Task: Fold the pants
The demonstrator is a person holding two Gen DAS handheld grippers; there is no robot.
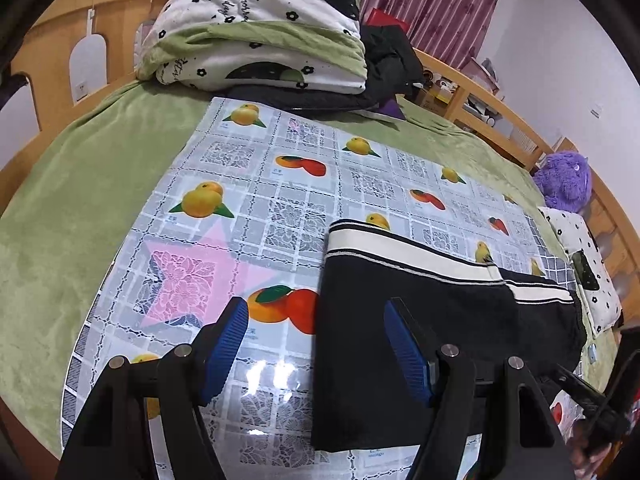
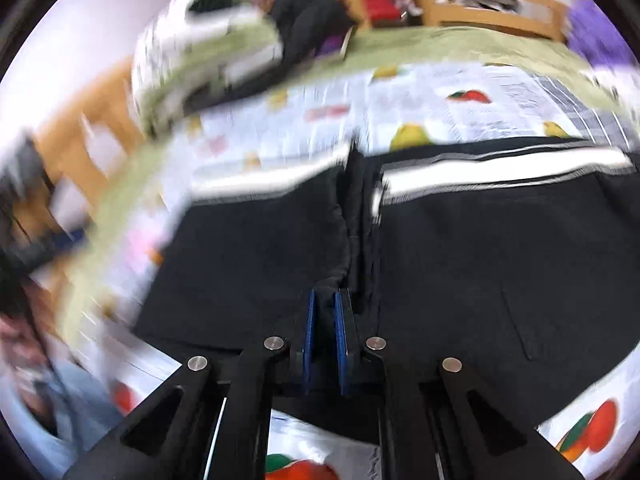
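Observation:
Black pants (image 1: 404,312) with a white side stripe lie on the fruit-print plastic cloth (image 1: 248,200). In the left wrist view my left gripper (image 1: 316,316) is open above the pants' left edge, one blue pad over the cloth and one over the black fabric. In the blurred right wrist view the pants (image 2: 480,256) fill the middle, and my right gripper (image 2: 325,300) is shut on a raised fold of black fabric near their centre.
The cloth covers a green blanket (image 1: 72,200) on a wooden-railed bed (image 1: 48,52). A folded quilt (image 1: 256,28) and dark clothes (image 1: 388,60) are stacked at the far end. A purple plush toy (image 1: 566,180) and a patterned pillow (image 1: 588,264) lie at right.

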